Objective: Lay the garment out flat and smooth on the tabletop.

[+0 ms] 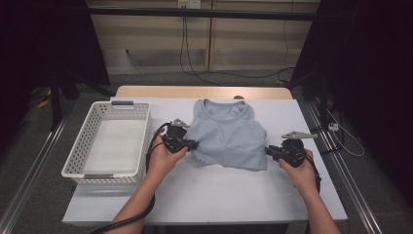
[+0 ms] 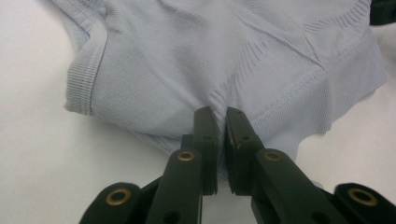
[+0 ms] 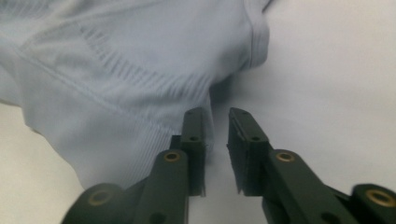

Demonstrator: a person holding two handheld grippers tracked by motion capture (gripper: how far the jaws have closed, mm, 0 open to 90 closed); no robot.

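Top (image 1: 226,134) on bench (image 1: 219,190) looks light, limp; my left tongs (image 2: 218,119) pinch its hem, right tongs (image 3: 215,122) narrow, beside edge.

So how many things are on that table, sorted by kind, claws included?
Light blue sleeveless tops: 1
White perforated plastic baskets: 1
Hand-held black claws: 2, the left claw and the right claw
Total: 4
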